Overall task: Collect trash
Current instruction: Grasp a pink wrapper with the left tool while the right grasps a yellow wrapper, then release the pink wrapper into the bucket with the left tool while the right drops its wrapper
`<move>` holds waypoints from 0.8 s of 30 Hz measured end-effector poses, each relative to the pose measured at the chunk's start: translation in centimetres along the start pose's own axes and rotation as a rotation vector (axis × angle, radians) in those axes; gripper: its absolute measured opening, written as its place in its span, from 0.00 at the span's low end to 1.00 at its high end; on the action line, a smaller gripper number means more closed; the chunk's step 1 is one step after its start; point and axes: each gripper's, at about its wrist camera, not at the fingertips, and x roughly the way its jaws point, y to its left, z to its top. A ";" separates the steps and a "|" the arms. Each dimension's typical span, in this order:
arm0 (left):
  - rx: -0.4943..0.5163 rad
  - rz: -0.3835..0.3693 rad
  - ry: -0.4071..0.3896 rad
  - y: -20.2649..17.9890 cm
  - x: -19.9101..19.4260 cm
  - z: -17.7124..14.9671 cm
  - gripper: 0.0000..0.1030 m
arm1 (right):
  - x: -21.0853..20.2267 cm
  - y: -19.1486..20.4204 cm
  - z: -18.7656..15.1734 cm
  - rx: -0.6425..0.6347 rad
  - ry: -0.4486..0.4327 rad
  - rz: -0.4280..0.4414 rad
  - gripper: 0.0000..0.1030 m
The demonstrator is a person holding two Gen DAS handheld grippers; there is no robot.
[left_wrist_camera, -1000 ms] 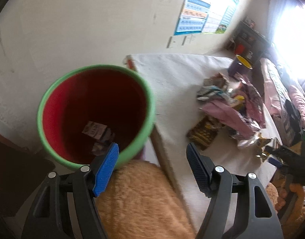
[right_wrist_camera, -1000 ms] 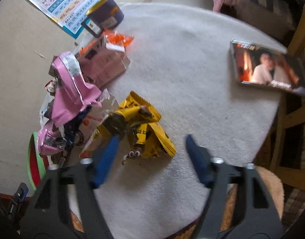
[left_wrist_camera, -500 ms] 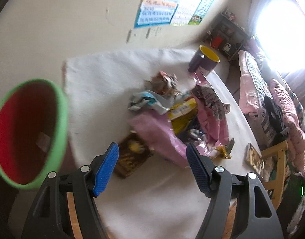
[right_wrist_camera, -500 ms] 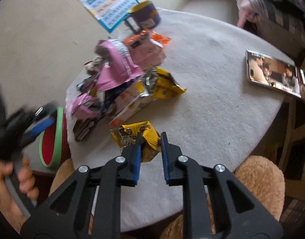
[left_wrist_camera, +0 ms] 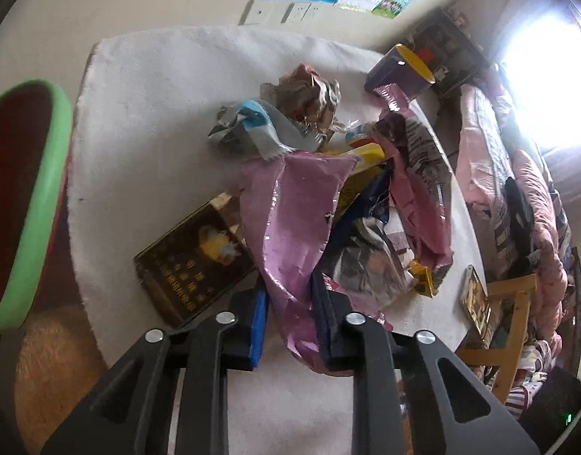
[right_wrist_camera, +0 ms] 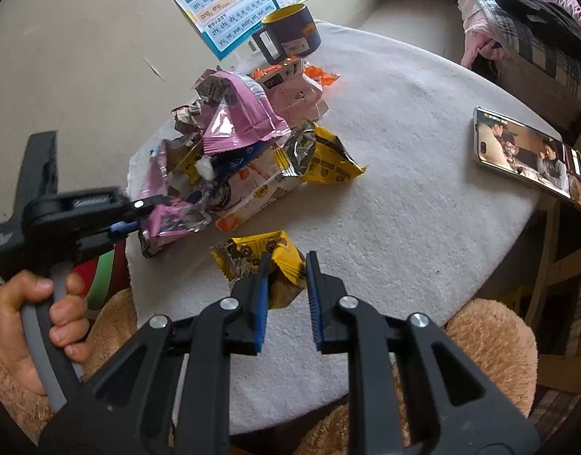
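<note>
The round table [right_wrist_camera: 423, 174], covered in a pale cloth, is seen to carry the whole trash heap on its far-left part, with the red bin with green rim [left_wrist_camera: 32, 197] standing off the table's left edge, beside and below it. The relation that governs the coming move is judged to be this: the bin lies to the left of both tongs, and the left gripper [left_wrist_camera: 290, 314] is the nearer to it, the right gripper [right_wrist_camera: 286, 284] being further toward the table's middle. The large pink wrapper [left_wrist_camera: 294, 220] is laid with its long axis running away from the left gripper toward the heap; its near end is clamped between the left jaws, which have just been closing on it. A dark printed box [left_wrist_camera: 195, 261] lies just left of that wrapper, untouched. The small yellow wrapper [right_wrist_camera: 267, 254] is pinched by the right jaws, closed on its near edge, apart from the heap. A mug [right_wrist_camera: 290, 30] and a phone [right_wrist_camera: 529, 155] are noted as not trash
</note>
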 end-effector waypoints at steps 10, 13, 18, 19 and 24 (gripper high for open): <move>0.150 0.057 -0.124 0.0 -5.2 -1.5 0.16 | 0.3 -0.1 0.1 0.005 0.005 -0.010 0.18; 0.173 0.078 -0.155 0.6 -6.6 -1.9 0.16 | 0.2 0.0 0.1 0.002 0.004 -0.016 0.18; 0.202 0.107 -0.199 1.2 -8.2 -2.2 0.16 | -0.2 0.6 0.1 -0.013 -0.009 -0.033 0.18; 0.203 0.110 -0.209 1.4 -8.5 -2.1 0.16 | -0.3 0.7 0.2 -0.016 -0.011 -0.036 0.18; 0.210 0.117 -0.236 2.2 -9.3 -2.4 0.16 | -0.8 1.8 0.2 -0.030 -0.015 -0.044 0.18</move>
